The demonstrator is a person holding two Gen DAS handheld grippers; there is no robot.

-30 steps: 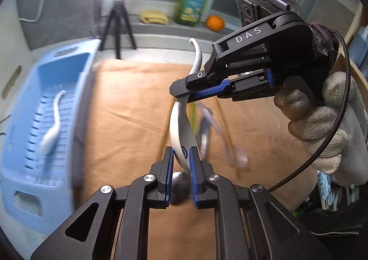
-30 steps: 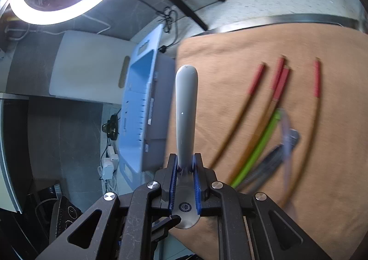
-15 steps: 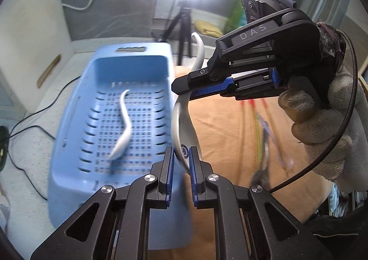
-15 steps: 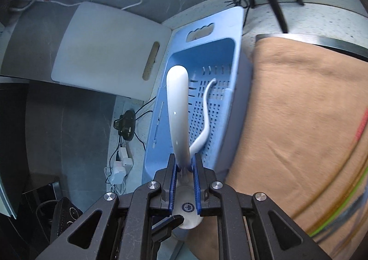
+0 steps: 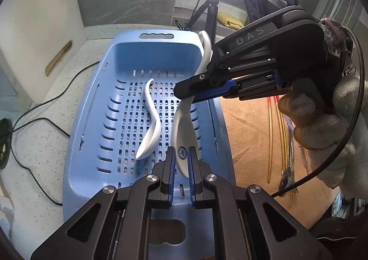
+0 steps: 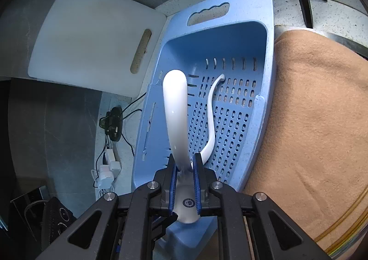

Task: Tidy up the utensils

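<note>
Both grippers, left (image 5: 180, 165) and right (image 6: 185, 181), pinched one curved white ceramic spoon (image 5: 184, 126) over the perforated blue plastic basket (image 5: 92, 103), seemingly to drop it beside another.

The blue basket (image 5: 92, 122) has plenty of bare floor on its left half, lower left of the left wrist view. One white spoon (image 5: 150, 122) lies mid-basket. The right claw (image 5: 184, 92) crosses in from the upper right, and the ring-light tripod (image 5: 210, 7) stands behind the far rim.

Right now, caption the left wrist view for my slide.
Both tools, left and right, grip one white spoon over the blue basket holding another spoon.
</note>
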